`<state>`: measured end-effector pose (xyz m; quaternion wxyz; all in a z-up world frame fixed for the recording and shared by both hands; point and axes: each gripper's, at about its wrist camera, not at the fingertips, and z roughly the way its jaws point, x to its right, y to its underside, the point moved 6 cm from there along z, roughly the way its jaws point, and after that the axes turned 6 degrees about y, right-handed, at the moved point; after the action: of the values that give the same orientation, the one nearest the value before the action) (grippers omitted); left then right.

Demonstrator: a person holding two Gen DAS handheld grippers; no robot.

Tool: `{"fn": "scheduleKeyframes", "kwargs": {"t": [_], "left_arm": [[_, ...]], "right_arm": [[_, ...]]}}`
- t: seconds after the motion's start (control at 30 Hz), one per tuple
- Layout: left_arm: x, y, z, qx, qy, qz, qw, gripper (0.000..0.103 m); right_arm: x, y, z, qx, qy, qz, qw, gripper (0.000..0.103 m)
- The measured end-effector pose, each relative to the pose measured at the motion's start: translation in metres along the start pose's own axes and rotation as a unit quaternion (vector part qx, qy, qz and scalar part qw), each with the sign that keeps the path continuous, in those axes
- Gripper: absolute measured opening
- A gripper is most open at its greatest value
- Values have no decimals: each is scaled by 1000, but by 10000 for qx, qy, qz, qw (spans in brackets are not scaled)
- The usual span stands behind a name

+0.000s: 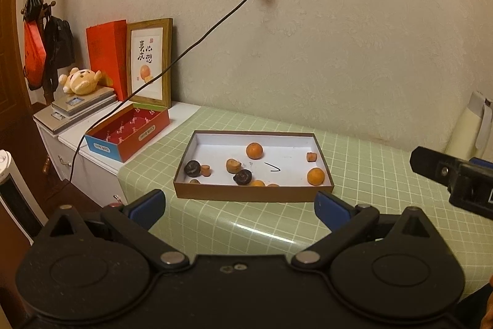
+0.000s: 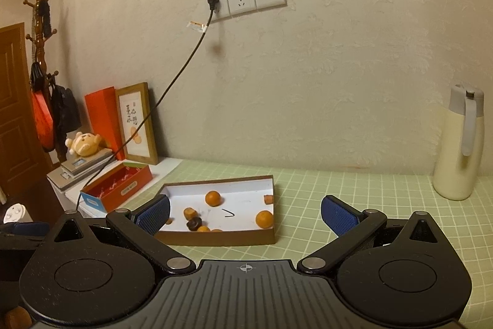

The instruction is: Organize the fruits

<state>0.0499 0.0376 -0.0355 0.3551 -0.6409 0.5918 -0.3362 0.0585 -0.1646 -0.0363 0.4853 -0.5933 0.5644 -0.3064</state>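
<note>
A shallow brown box (image 1: 252,195) with a white floor sits on the green checked tabletop and also shows in the right wrist view (image 2: 215,238). It holds small oranges (image 1: 254,150) (image 2: 213,198), dark round fruits (image 1: 192,168) (image 2: 193,223) and several small orange-brown pieces (image 1: 233,165). An empty red box (image 1: 129,133) (image 2: 118,187) stands to its left. My left gripper (image 1: 239,207) is open and empty, just in front of the brown box. My right gripper (image 2: 245,216) is open and empty, near the box's front right; it shows in the left wrist view (image 1: 453,178) too.
A cream thermos (image 2: 459,144) stands at the back right. A framed picture (image 1: 150,63), a red packet (image 1: 107,57), a plush bear (image 1: 80,81) on scales and a black cable (image 1: 197,42) from the wall socket lie at the left. A white appliance (image 1: 12,193) stands below.
</note>
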Motion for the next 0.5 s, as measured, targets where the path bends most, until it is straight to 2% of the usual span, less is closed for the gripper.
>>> {"fn": "scheduleKeyframes", "kwargs": {"t": [0.5], "left_arm": [[0, -1, 2, 1, -37, 69, 10000, 97]], "right_arm": [[0, -2, 3, -13, 12, -7, 10000, 103]]}}
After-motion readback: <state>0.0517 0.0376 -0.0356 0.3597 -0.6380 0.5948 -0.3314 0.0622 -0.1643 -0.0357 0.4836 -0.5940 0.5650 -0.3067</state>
